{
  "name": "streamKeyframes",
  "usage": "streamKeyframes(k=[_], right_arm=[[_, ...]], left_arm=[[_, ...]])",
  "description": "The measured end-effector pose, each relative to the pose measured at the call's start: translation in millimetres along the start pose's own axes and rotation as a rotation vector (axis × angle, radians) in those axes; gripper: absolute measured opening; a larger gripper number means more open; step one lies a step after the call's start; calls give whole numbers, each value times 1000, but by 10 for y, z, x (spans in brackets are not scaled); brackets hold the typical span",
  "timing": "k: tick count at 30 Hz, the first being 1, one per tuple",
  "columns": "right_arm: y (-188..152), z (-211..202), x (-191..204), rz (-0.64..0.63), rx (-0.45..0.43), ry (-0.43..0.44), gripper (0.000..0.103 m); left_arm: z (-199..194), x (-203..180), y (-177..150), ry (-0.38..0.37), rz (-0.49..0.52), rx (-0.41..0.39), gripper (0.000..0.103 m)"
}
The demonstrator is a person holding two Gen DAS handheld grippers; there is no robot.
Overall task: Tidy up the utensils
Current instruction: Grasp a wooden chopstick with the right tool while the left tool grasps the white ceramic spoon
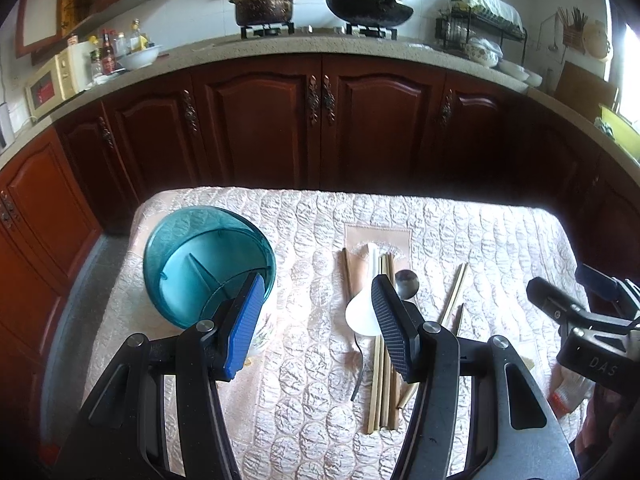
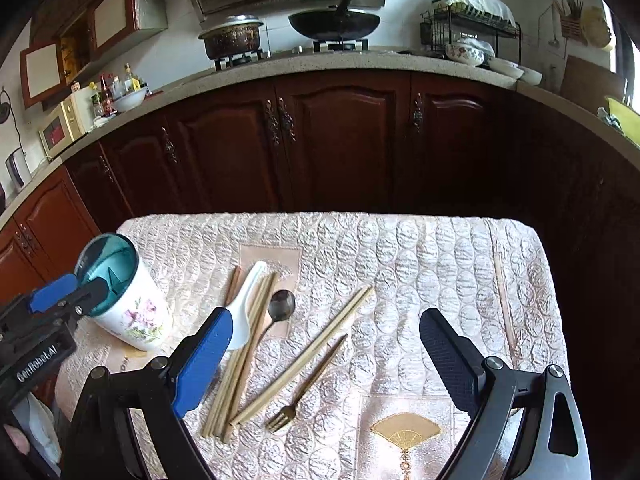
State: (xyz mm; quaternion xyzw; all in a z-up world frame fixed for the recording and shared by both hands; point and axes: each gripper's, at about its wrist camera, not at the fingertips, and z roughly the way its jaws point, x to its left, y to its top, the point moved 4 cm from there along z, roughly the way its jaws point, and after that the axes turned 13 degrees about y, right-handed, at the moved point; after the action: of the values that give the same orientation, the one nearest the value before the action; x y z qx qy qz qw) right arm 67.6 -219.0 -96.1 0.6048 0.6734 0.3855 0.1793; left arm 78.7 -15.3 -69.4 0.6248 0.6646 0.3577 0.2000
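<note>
Table (image 2: 440, 264): covered by a quilted pale pink cloth, standing in front of dark wood kitchen cabinets (image 2: 344, 140).
Counter (image 2: 360, 62): above the cabinets, carrying a lidded pot (image 2: 232, 38) and a dark wok (image 2: 334, 24) on burners, a dish rack (image 2: 468, 28) to the right.
Left gripper (image 1: 318, 320): jaws spread wide, nothing between them; blue pad in front of the holder's rim, black pad over the spoon and chopsticks; hanging above the cloth.
Right gripper (image 2: 326, 360): jaws spread wide, holding nothing; above the loose utensils, blue pad overlapping the spoon's bowl in view.
Holder (image 2: 124, 304): white floral cup with a teal divided insert, upright at the table's left side, near the left gripper's tip; no utensils seen inside.
Chopsticks (image 2: 244, 356): several pale ones bundled lengthwise at mid-table, just beside the spoon; one darker stick at the bundle's left.
Chopstick pair (image 2: 308, 354): lying slanted, right of the bundle, apart from it at the far end.
White spoon (image 2: 246, 308): ceramic, bowl toward the camera, lying against the bundle.
Metal spoon (image 2: 280, 308): dark bowl at the far end, thin curved handle crossing toward the bundle.
Fork (image 2: 308, 384): gold, tines toward the camera, just beside the slanted pair.
</note>
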Motion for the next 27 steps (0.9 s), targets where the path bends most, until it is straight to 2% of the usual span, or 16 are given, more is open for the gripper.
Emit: streamKeyframes(k=[3,4,7,10,14,16,20,23,27], right_arm=[[-82,157,-121,8,43,24,93],[-113,217,-162,14,56,37,90],[-188,424,-295,35,103,76,77],[-257,689,-512,100,157,127,53],[-260,1024,-779,222,194,215,45],[-249,1169,-883,271,210,239,42],[-234,1452,-1099,357,232,263,26],[-241,1627,-1256,437,243,307,22],[-210,1742,-1345,473,250,347,17]], left_arm=[[106,-78,31,-29,29,31,56],[142,-101,57,-29,43,39,56],[288,-211,144,-87,59,92,55],[432,-381,238,-144,89,154,55],[672,-605,368,-158,143,214,55],[848,-704,433,-144,157,254,55],[1079,-899,525,-116,197,307,55],[1208,-1041,545,-86,238,321,55],[1398,-1125,552,-43,272,354,55]])
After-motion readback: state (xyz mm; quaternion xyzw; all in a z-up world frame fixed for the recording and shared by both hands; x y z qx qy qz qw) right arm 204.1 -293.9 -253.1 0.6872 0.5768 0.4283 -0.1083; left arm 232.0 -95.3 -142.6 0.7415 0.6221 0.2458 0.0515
